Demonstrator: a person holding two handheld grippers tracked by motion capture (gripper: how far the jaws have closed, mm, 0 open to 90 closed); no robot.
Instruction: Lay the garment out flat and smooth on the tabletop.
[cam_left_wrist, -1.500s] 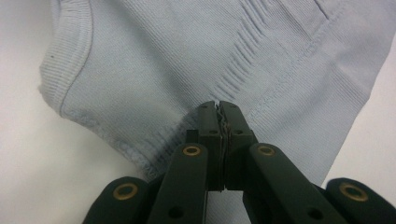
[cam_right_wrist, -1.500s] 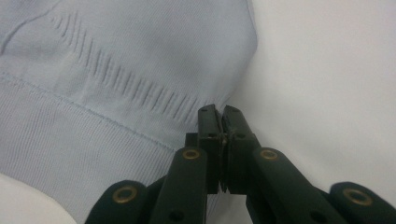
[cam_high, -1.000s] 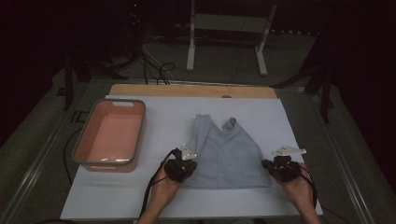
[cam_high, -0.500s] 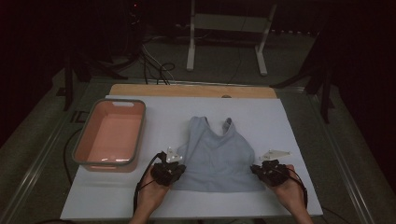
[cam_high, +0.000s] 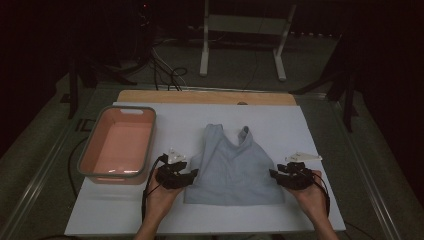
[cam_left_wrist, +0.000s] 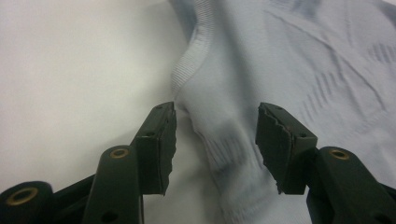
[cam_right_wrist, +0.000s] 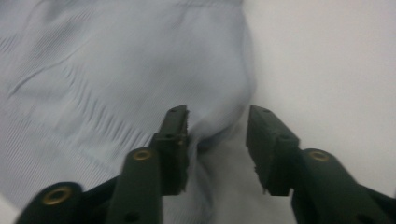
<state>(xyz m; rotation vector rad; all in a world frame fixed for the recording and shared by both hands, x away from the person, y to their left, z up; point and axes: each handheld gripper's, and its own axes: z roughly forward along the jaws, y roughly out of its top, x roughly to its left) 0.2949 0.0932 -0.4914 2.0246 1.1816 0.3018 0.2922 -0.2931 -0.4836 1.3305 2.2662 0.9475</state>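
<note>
We have drawn the pale grey ribbed knit tank top (cam_high: 233, 167) nearer and flat on the white table (cam_high: 320, 125), right of the pink plastic tub (cam_high: 120, 145), and our left gripper (cam_left_wrist: 215, 140) and right gripper (cam_right_wrist: 217, 140) now gape released at its side edges, so spreading looks done.

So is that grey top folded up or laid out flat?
Laid out flat. The grey top lies spread on the white table, both straps pointing away, with the hem nearest the person.
</note>
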